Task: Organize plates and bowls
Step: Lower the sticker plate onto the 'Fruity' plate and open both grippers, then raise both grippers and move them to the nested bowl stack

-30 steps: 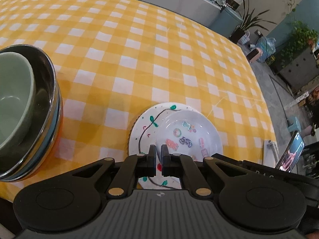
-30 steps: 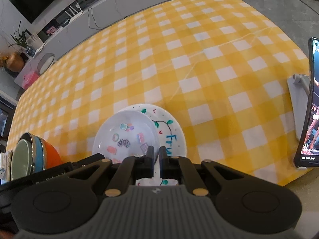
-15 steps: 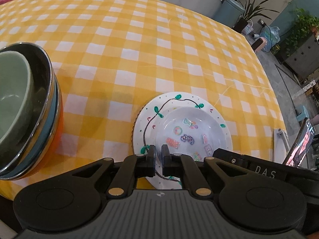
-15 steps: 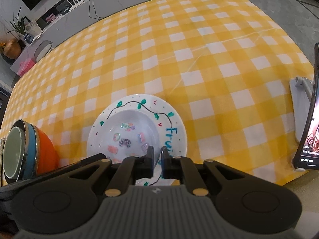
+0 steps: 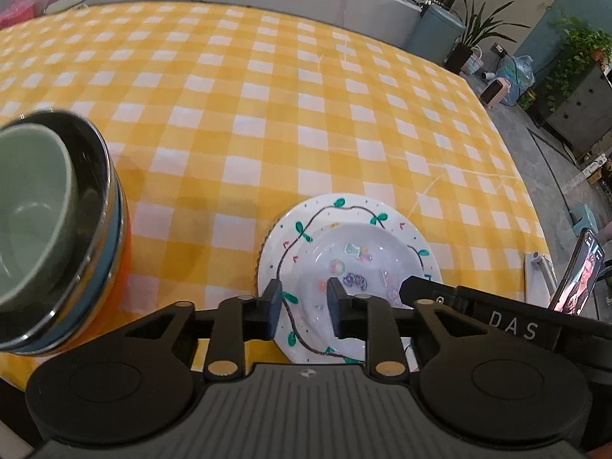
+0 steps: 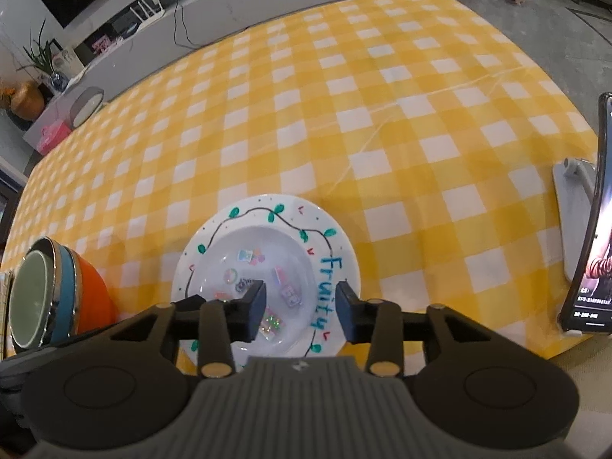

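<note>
A white plate (image 5: 317, 214) painted with a green vine and the word "Fruity" lies flat near the table's front edge. A smaller clear dish (image 5: 355, 256) with stickers rests centred in it. My left gripper (image 5: 304, 304) hangs over the plate's near left rim, jaws opening, pads touching nothing. The right gripper (image 6: 301, 308) is above the near right part of the same plate (image 6: 267, 210) and dish (image 6: 252, 256), jaws also opening, nothing pressed. To the left stands a nested bowl stack (image 5: 111, 229): a green bowl (image 5: 34, 199) in steel, blue and orange ones.
A phone (image 6: 593, 237) leans on a white stand (image 6: 570, 191) at the table's right front corner. The yellow checked cloth (image 5: 267, 95) covers the table. Beyond the far left edge are a round grey object (image 6: 88, 105) and a pink box (image 6: 51, 139).
Both grippers went from shut to parted. The clear dish, first offset on the painted plate, now lies centred in it, and both plates lie flat on the cloth.
</note>
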A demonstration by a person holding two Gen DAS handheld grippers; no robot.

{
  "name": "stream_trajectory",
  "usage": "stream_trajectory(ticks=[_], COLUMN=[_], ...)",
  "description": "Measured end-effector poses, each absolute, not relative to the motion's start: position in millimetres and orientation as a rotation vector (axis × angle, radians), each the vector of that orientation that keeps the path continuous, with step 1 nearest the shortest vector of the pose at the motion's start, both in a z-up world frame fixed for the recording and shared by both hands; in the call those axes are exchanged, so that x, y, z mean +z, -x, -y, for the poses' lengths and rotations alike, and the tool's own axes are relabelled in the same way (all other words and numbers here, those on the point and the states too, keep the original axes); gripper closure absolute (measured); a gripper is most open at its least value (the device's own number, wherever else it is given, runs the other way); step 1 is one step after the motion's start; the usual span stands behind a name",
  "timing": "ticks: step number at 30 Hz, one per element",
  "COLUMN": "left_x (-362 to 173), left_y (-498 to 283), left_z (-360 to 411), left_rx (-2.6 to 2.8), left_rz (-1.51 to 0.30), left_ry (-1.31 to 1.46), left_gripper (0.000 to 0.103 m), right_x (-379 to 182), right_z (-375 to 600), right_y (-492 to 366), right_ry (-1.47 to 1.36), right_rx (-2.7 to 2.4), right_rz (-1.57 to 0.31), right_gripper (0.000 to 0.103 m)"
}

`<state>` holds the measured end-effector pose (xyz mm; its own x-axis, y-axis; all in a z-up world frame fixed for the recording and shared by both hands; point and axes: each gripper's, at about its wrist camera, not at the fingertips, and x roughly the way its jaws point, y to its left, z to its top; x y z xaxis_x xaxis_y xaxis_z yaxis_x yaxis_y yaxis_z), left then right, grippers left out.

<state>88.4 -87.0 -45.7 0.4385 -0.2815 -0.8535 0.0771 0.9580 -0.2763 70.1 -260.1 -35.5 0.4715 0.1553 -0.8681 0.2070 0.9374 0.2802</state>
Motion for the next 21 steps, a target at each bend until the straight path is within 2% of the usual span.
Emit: stream_trajectory(ticks=[2,10,14,19,21], left_x=[-42.6,-27.4,-18.6,2.3,10.7], left_y=[-88.0,-82.7,-79.8,-71.8,-68.0], left_z=[87.5,88.8,86.1,71.0,63.6], left_rx=[-0.223,-0.204,-0.192,-0.211,-0.219], left_rz=[-1.082,-1.012,-0.979,-0.934,-0.914], left_ry=[0.195,0.104,0.069,0.077,0.078], left_gripper=[0.067,0.055,0.05,0.046,0.042], right_x=[-33.3,-26.6,-20.3,-11.1,-7.3], right_z=[261.0,261.4,258.2,253.1,249.9], right_y=[-69.0,-64.0,-59.8,-55.6,-54.6], right_ry=[-0.377,-0.374,-0.345,-0.31,-0.295], right_rx=[-0.033,-0.039,-0.034,-0.028,-0.029], right_rz=[-1.068,-1.003,-0.953,-0.888,-0.868], right_gripper=[0.054,0.051,0.039,0.037,0.029])
